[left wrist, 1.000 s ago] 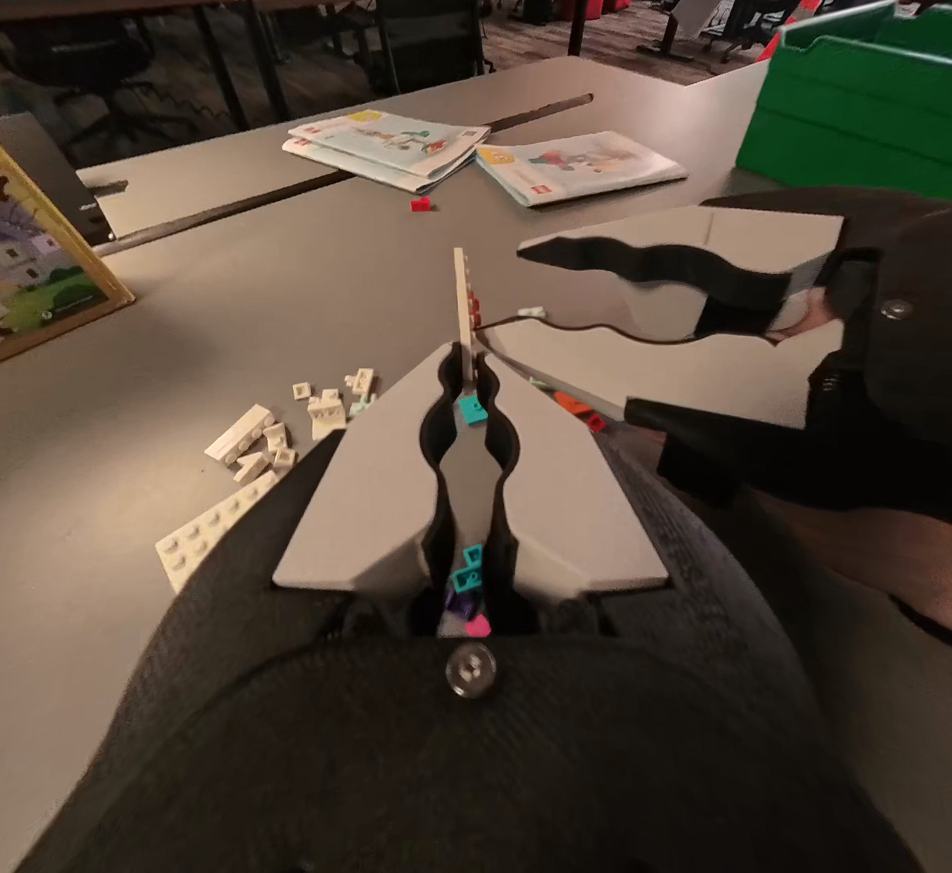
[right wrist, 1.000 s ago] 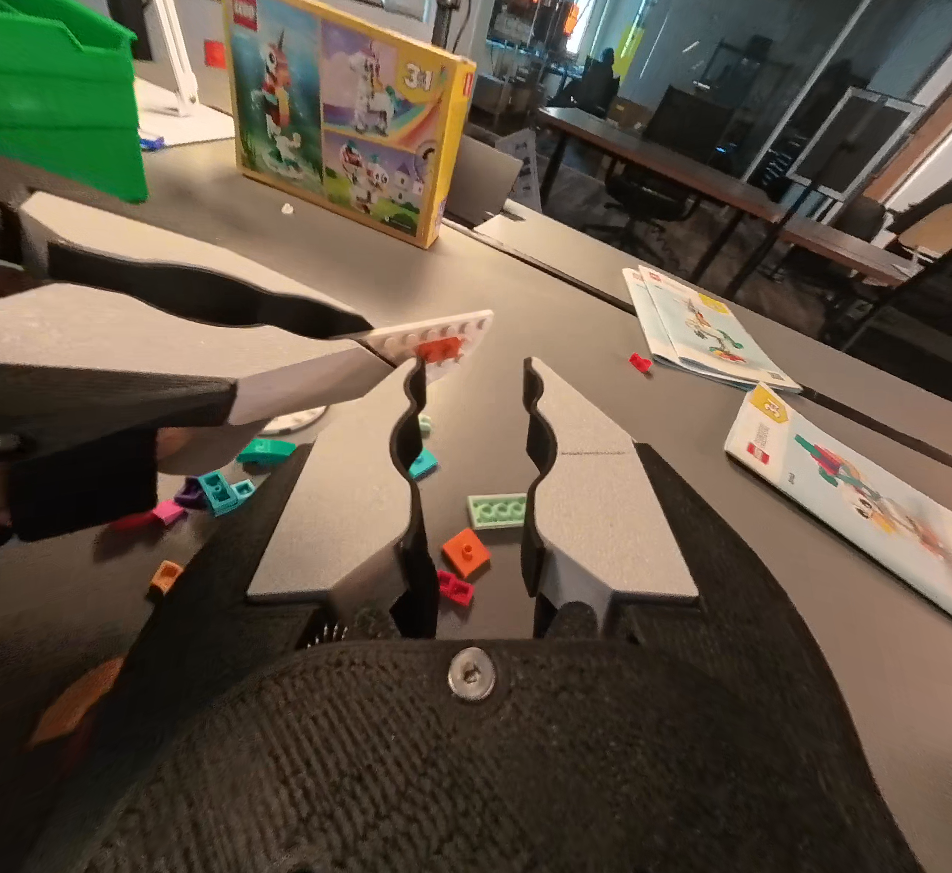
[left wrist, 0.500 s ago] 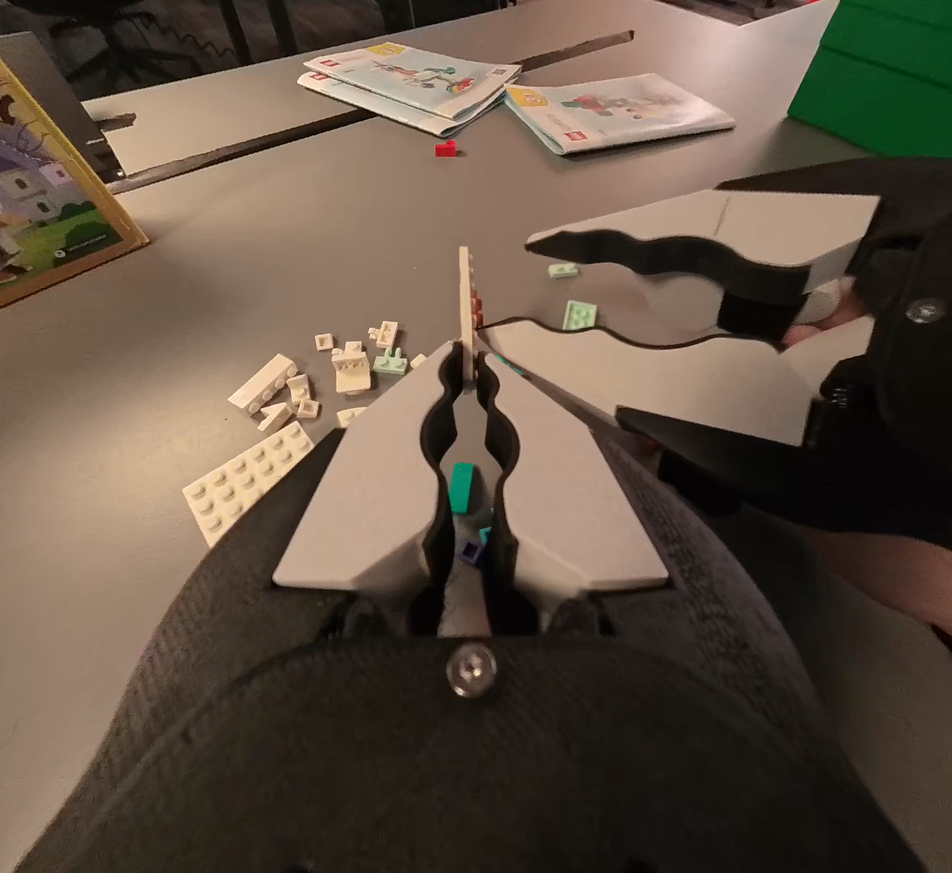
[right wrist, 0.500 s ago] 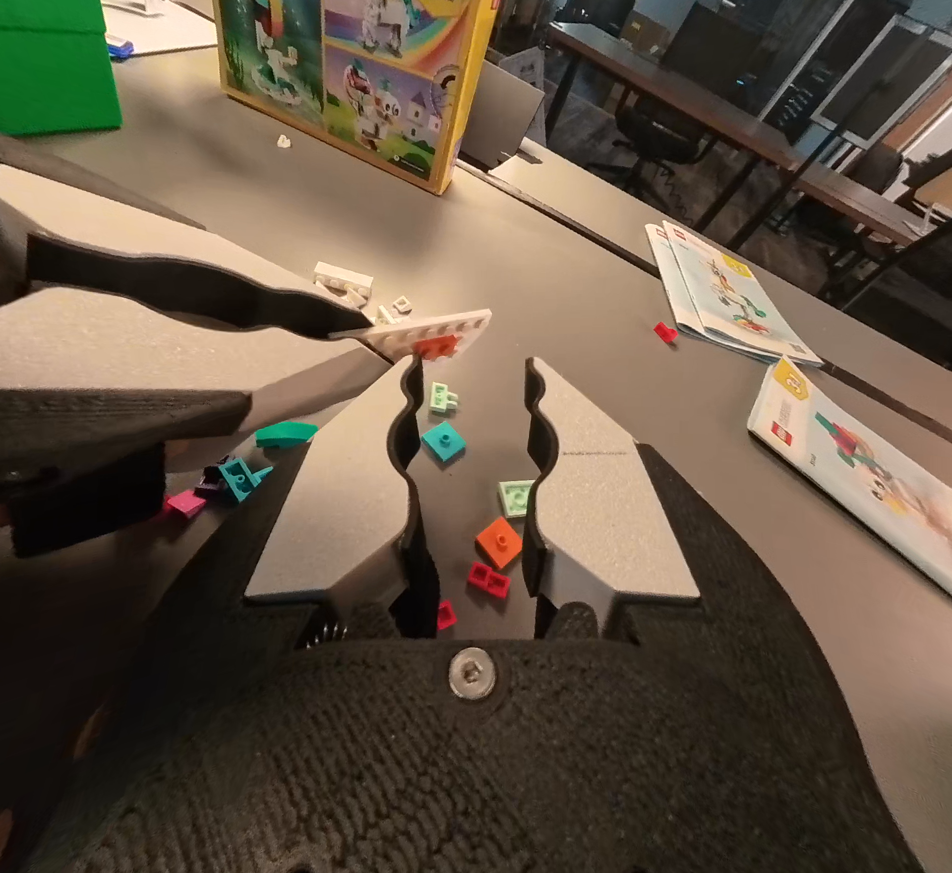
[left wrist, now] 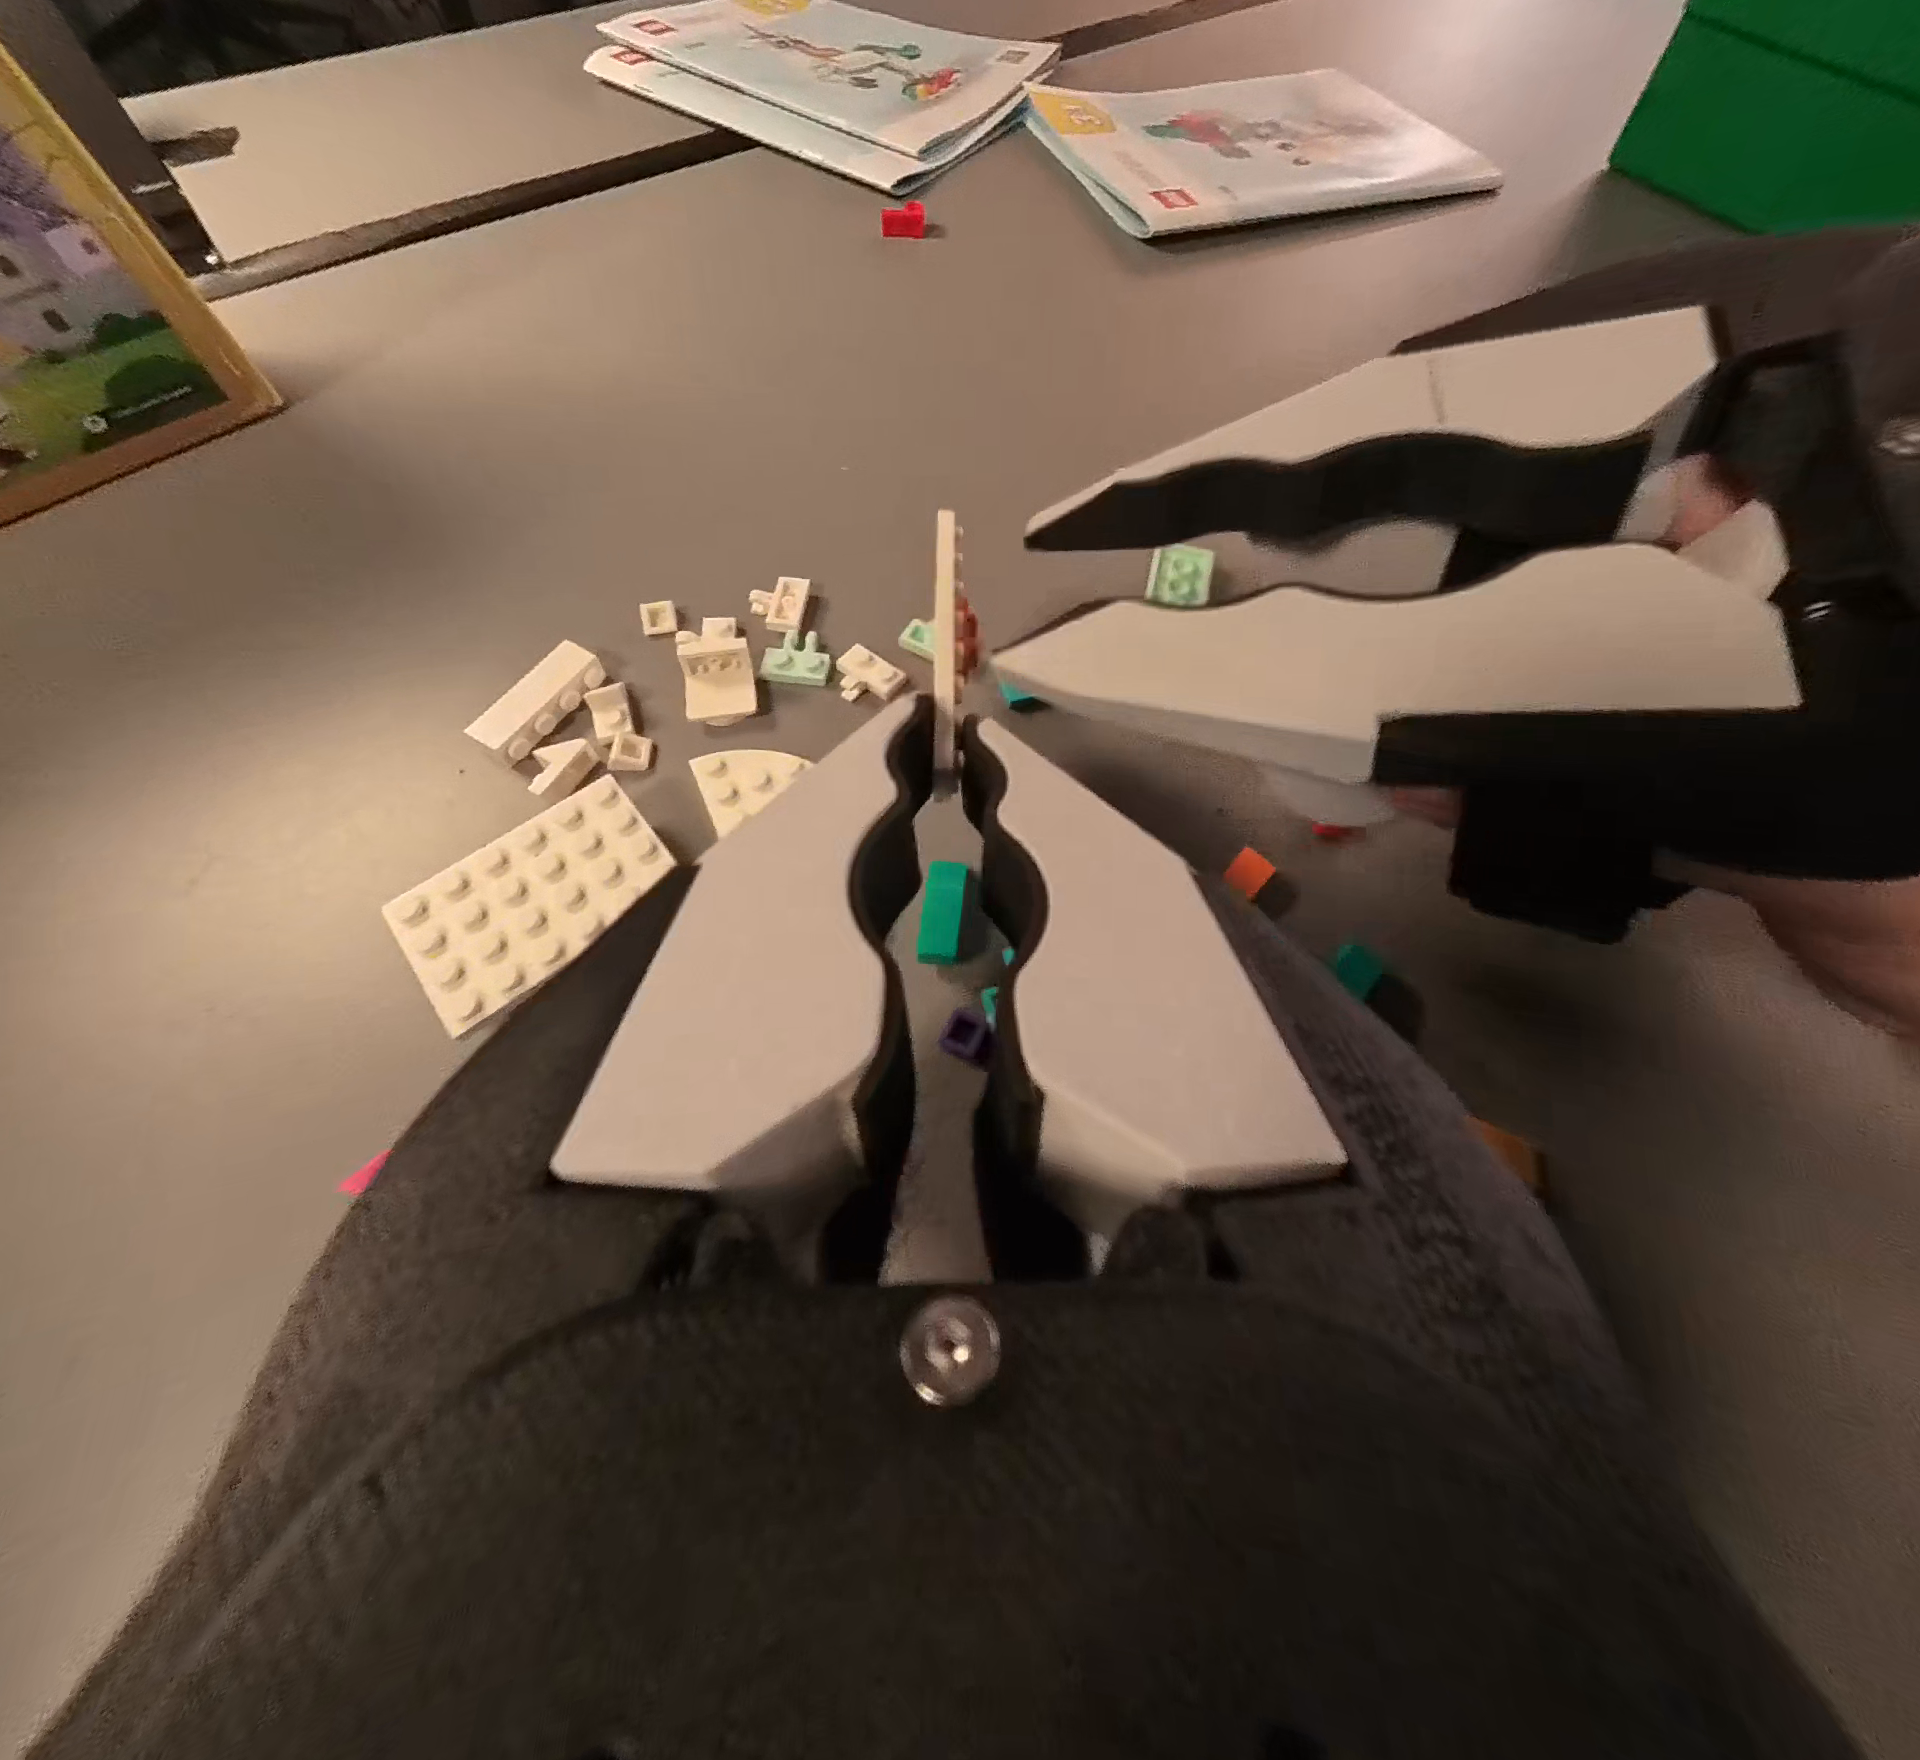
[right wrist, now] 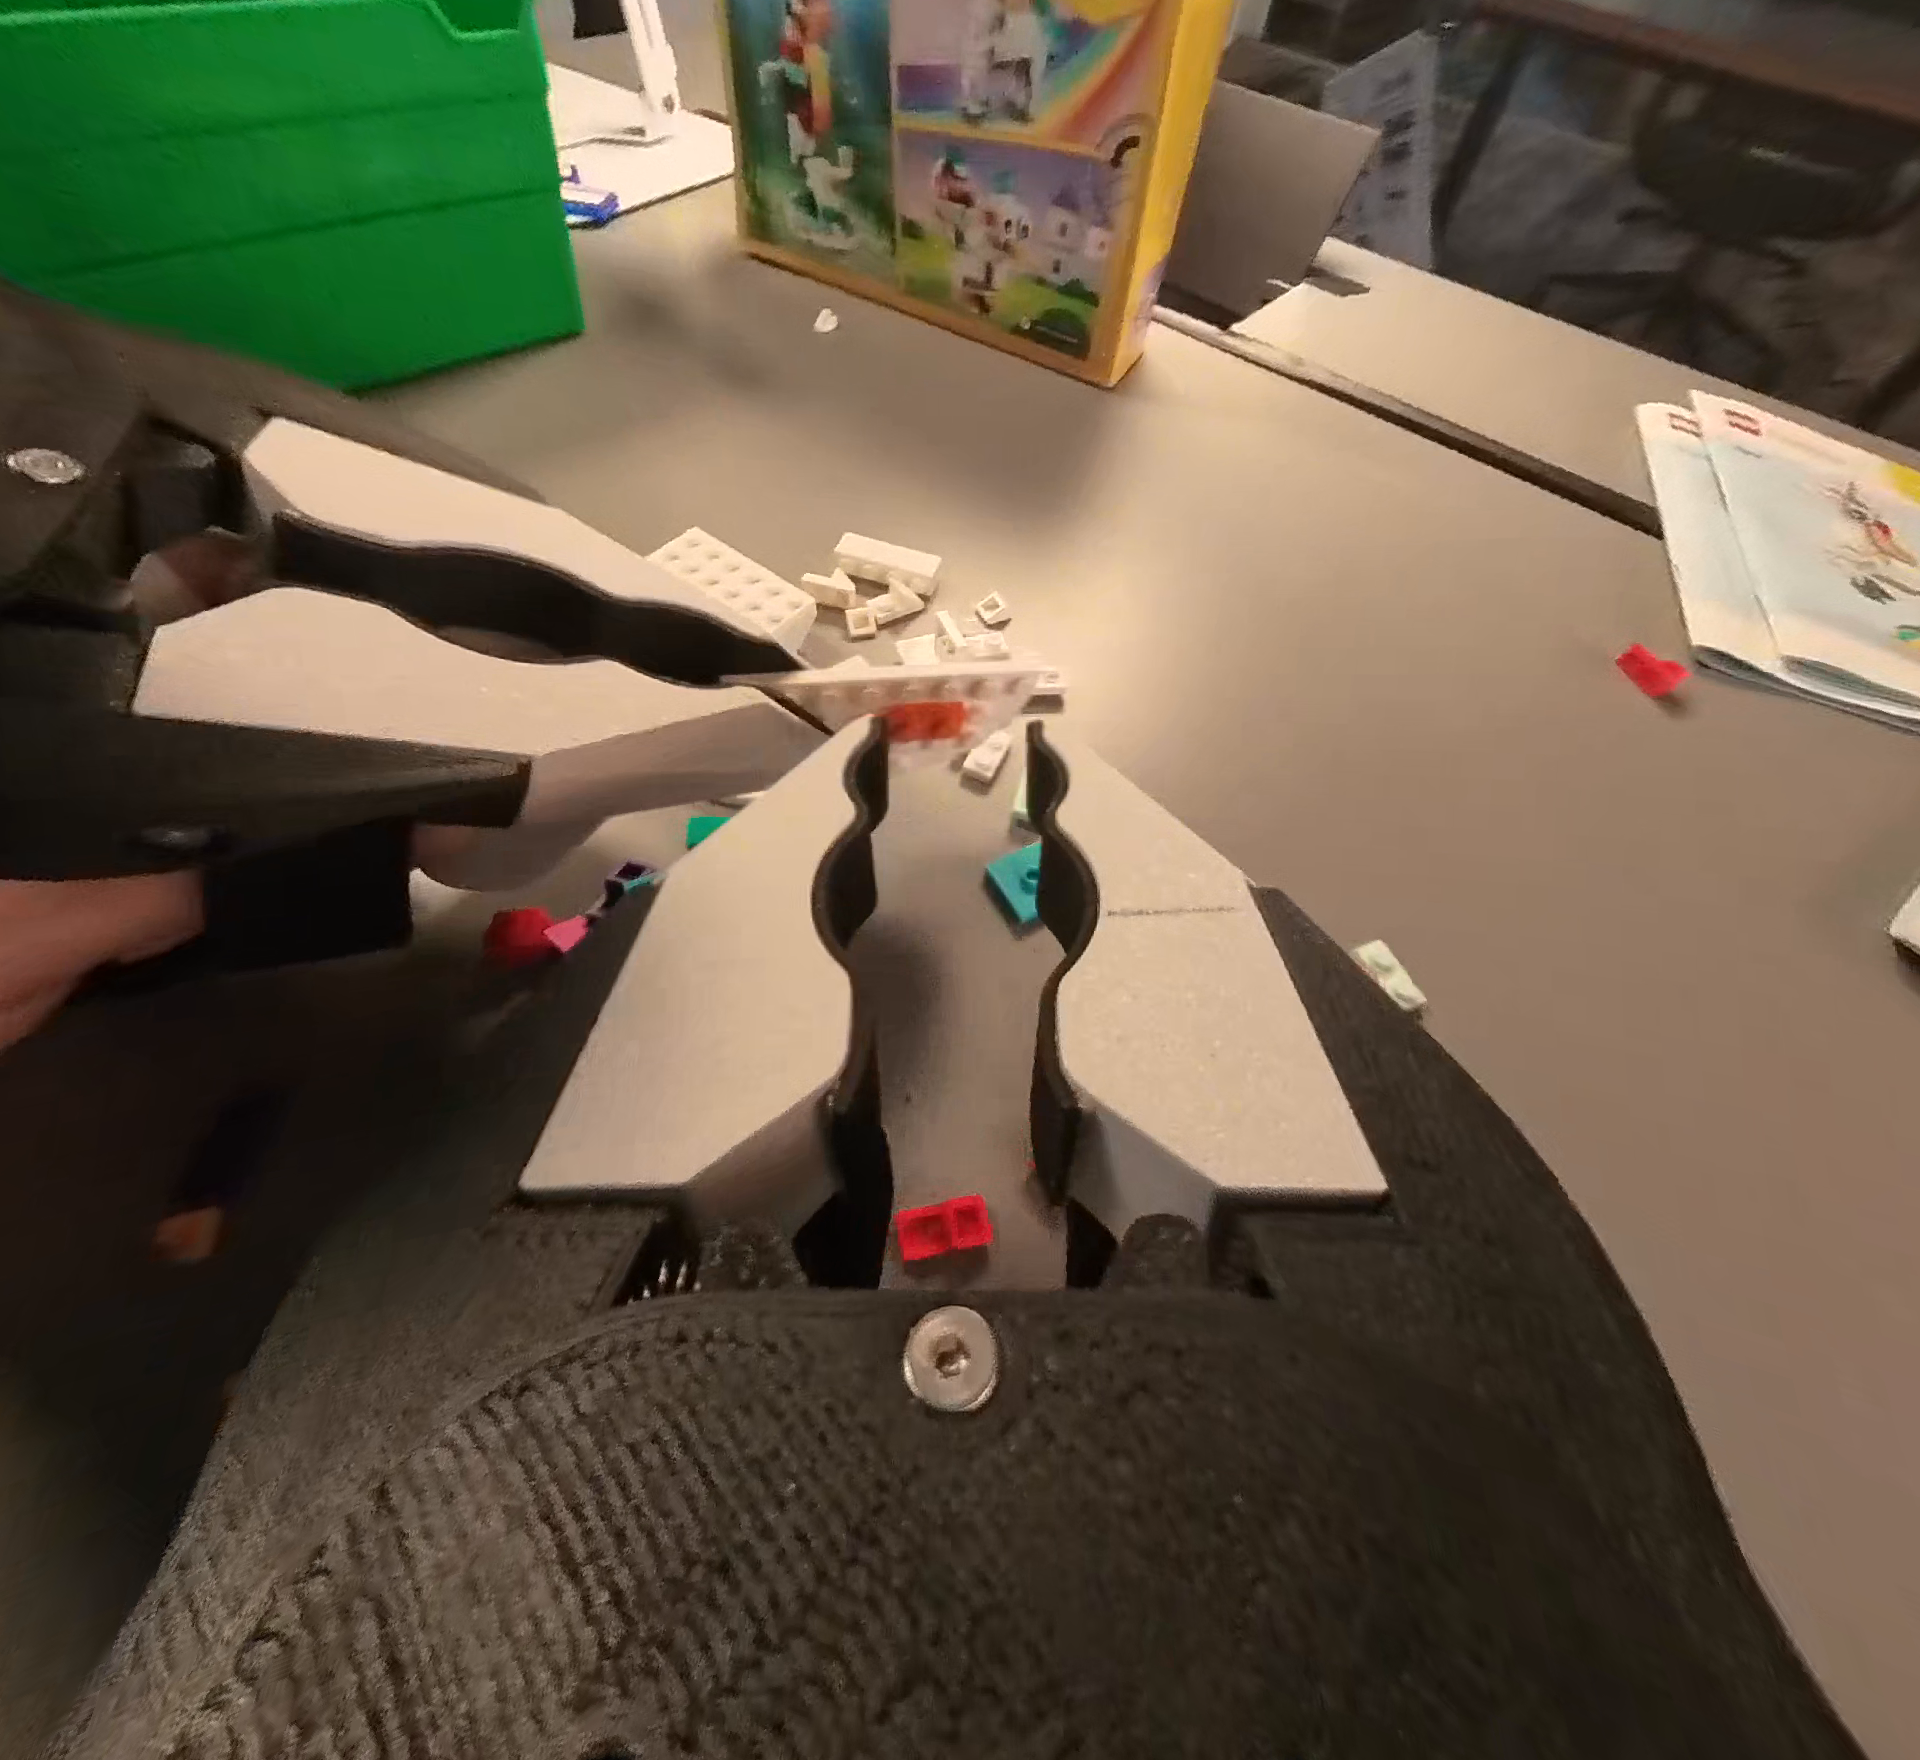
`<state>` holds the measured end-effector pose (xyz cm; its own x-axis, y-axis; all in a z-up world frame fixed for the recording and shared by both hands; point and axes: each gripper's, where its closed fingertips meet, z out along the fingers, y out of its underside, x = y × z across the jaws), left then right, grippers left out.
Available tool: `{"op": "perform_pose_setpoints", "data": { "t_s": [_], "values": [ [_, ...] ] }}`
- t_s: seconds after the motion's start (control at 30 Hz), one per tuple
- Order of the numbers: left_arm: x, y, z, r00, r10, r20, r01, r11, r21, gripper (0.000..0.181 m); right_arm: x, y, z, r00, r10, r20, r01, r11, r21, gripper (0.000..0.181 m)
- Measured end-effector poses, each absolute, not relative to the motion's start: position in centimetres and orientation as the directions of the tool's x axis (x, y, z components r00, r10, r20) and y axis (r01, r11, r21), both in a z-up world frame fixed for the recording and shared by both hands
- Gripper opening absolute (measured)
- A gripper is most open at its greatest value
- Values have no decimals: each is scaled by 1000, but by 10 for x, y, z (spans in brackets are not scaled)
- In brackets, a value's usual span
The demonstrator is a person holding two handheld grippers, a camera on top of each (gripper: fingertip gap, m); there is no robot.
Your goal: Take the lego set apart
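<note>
left gripper (left wrist: 943,731) holds a white lego plate (left wrist: 945,614) on its edge above the bench (left wrist: 644,422).
its fingers are clamped on the plate's near end. the right gripper (right wrist: 951,739) has its fingers apart, the tips at both sides of the red piece (right wrist: 928,721) under the plate; loose white pieces (left wrist: 582,723) lie left of the left fingers.

Left gripper (left wrist: 943,742): matte black textured body, silver screw at centre, two pale grey wedge fingers (left wrist: 748,972) lined with wavy black pads. Right gripper (right wrist: 954,742): same build, ribbed black shell, hex-socket screw, thin seam line marked across one grey finger (right wrist: 1174,1014).
</note>
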<state>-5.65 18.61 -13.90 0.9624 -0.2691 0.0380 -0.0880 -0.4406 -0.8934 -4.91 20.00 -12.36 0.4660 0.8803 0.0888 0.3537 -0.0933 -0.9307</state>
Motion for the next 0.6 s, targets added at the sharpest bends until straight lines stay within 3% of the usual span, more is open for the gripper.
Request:
{"op": "perform_pose_setpoints", "data": {
  "t_s": [0.47, 0.6],
  "values": [
    [-48, 186, -136, 946, -307, 100, -48, -440, -897, 3, -47, 203, -129, 498, 864, 73, 373, -138, -917, 21],
    [-47, 186, -142, 953, -301, 47, -100, -455, -885, 3, -41, 209, -138, 547, 837, -1, 372, -244, -896, 36]
  ]
}}
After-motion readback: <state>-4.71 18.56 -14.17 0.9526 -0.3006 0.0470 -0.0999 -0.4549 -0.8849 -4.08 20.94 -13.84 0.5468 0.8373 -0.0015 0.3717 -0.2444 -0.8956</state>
